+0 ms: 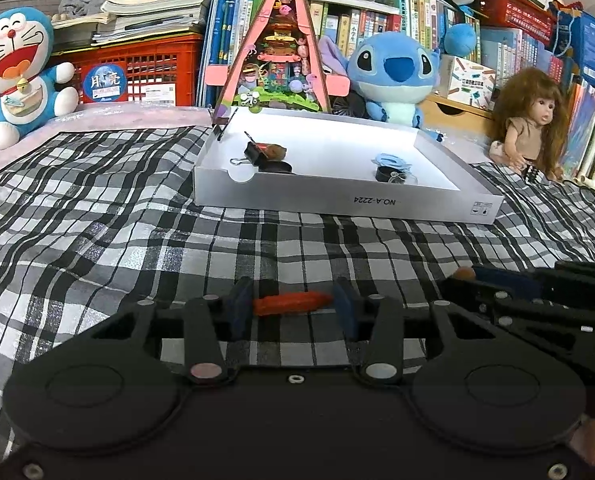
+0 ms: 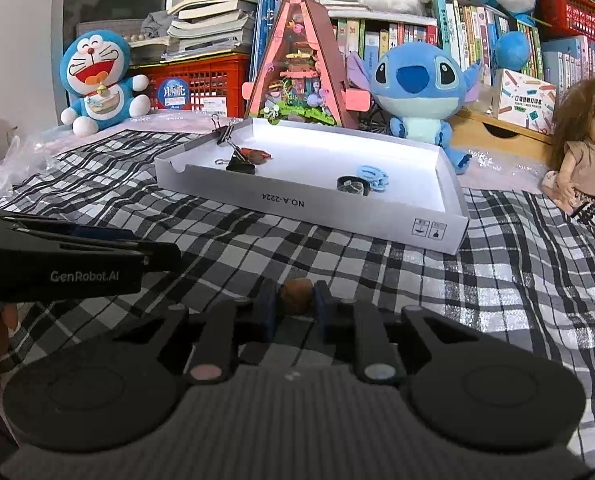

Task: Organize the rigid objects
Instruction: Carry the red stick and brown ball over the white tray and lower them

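My left gripper is shut on a small orange-red rod-shaped piece, held crosswise between its blue pads low over the plaid cloth. My right gripper is shut on a small brown nut-like lump; it also shows at the right of the left wrist view. Beyond both stands a shallow white box, also in the right wrist view. It holds black binder clips, a reddish-brown piece, a black ring and light blue loops.
Behind the box stand a pink triangular model house, a Stitch plush, a Doraemon plush and a red crate. A doll sits at the right. Crumpled clear plastic lies at the far left.
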Demonstrator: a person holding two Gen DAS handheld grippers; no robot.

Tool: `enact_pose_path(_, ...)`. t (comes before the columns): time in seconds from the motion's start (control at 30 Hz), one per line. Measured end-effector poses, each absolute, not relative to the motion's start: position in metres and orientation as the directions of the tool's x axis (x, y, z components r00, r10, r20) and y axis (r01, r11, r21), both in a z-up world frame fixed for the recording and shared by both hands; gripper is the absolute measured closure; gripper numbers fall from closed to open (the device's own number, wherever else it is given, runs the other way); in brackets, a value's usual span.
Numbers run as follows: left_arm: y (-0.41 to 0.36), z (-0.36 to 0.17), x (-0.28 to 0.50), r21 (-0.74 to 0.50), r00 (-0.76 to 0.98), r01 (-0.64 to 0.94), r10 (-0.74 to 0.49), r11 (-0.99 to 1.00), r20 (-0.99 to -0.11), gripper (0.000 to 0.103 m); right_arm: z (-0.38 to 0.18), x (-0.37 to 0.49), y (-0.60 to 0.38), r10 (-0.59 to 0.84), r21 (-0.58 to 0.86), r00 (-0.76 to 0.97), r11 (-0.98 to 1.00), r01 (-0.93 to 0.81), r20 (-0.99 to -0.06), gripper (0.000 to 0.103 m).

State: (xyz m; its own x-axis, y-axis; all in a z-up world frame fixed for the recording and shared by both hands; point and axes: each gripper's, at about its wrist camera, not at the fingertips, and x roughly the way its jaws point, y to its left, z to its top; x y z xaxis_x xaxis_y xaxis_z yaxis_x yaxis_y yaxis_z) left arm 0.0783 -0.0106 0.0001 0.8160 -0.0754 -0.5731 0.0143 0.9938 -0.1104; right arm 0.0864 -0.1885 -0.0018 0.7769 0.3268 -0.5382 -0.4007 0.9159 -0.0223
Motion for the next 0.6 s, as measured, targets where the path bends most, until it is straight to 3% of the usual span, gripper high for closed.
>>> enact_pose_path(0.6, -0.008, 0.028, 0.097, -0.058, 0.834, 0.039, -0.065, 0.998, -0.548, 0.062, 0.017, 0.104, -0.195, 0.312, 0.026, 0.794, 0.936, -0.351, -0.521, 0.079)
